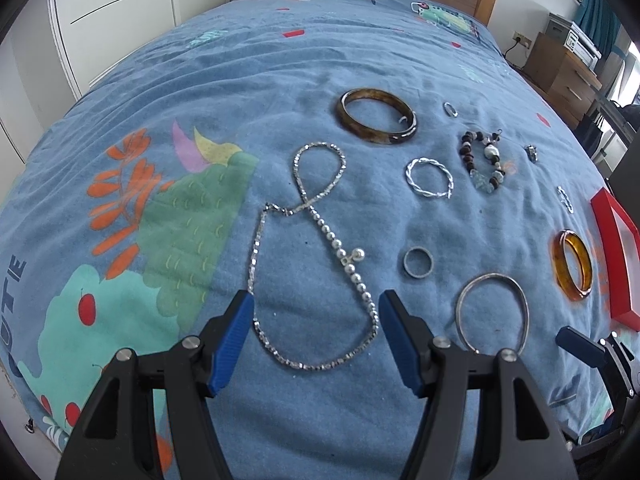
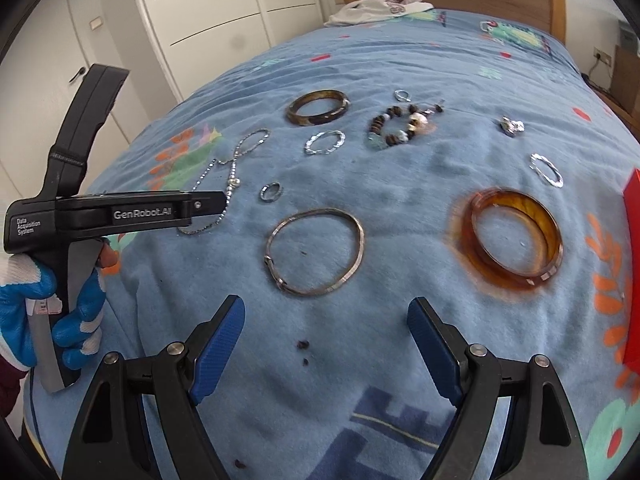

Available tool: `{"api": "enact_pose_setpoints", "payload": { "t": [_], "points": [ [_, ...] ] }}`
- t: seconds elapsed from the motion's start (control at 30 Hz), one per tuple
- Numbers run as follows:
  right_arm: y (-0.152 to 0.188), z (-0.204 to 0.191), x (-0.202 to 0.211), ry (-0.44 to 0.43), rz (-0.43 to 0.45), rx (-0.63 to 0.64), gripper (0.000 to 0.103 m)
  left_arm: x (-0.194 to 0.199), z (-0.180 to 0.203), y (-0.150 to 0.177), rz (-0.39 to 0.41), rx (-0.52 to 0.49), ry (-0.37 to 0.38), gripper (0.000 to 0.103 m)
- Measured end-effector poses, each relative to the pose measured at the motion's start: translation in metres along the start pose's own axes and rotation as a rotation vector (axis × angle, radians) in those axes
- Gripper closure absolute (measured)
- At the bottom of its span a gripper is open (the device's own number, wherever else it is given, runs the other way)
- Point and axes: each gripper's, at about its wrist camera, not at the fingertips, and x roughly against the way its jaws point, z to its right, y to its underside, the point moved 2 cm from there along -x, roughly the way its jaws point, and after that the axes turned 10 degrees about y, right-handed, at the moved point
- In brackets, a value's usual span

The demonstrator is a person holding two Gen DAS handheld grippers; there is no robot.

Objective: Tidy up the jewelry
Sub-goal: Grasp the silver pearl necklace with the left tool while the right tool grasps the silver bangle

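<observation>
Blue and cartoon-printed, the bedspread (image 1: 168, 92) filled both views, soft and rumpled, with the jewelry scattered across its middle. My left gripper (image 1: 316, 336) stood wide open and empty, its blue pads (image 1: 234, 340) flanking the bottom loop of the silver-and-pearl necklace (image 1: 304, 248), which snaked up toward the centre of the left wrist frame. I judged that chain light and completely limp, likely to slither and tangle, so a pinch on the beaded pearl stretch looked surer than on the thin links. My right gripper (image 2: 326, 344) was also spread wide with nothing between its fingers, low in its frame, just below the thin silver bangle (image 2: 316, 250). That bangle seemed stiff but slim and flat on soft cloth, hard to get under; its clasp at lower left offered the thickest bite. The amber bangle (image 2: 516, 240), at right of the right wrist view, looked rigid, glossy and probably slippery, best taken across its wall. The red box (image 1: 616, 256) sat at the right edge of the left wrist frame.
</observation>
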Motion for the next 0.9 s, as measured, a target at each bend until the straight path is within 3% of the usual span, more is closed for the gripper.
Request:
{"api": "enact_pose_setpoints", "payload": {
  "t": [0.5,0.6,0.63,0.73,0.9],
  "points": [
    [-0.028,-0.022,-0.041,0.009,-0.009,0.126,0.019,-0.021,-0.022,-0.009,-0.006,0.063,0.005,0.04],
    [-0.031,-0.024,-0.047,0.016,-0.01,0.137,0.032,-0.022,-0.021,-0.009,-0.001,0.05,-0.008,0.042],
    [-0.03,-0.025,-0.048,0.018,-0.01,0.14,0.032,-0.022,-0.02,-0.008,0.002,0.043,-0.014,0.043],
    [-0.029,-0.026,-0.048,0.017,-0.005,0.148,0.032,-0.02,-0.019,-0.007,0.007,0.042,-0.015,0.055],
    [-0.024,-0.028,-0.045,0.007,-0.007,0.147,0.032,-0.016,-0.018,-0.005,0.011,0.044,-0.002,0.086]
  ]
}}
